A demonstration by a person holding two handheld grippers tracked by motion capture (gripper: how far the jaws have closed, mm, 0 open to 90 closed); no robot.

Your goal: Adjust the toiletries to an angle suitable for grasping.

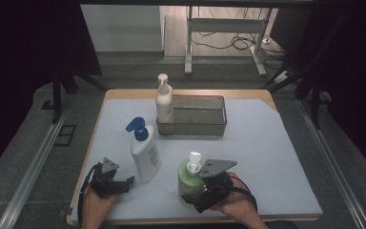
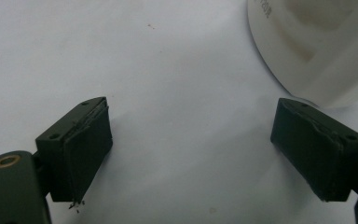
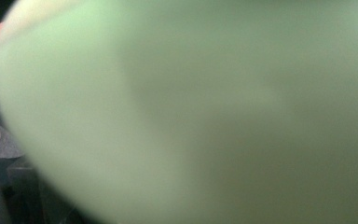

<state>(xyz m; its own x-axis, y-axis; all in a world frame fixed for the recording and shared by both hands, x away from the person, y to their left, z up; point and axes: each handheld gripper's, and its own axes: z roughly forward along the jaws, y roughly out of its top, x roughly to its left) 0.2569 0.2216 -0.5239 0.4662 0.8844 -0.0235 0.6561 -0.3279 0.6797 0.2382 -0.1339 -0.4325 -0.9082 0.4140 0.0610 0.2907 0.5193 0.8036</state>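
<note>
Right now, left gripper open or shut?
Open: the left gripper has its jaws wide apart over bare mat, beside the white bottle.

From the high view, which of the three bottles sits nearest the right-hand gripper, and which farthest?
1. Green bottle: at the right gripper, against its jaws.
2. Blue-pump bottle: to its left, mid-table.
3. White pump bottle: far side, at the metal basket's left end.

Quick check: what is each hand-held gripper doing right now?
Left hand-held gripper: open, empty, beside the white bottle.
Right hand-held gripper: against the green bottle; grip cannot be told.
</note>
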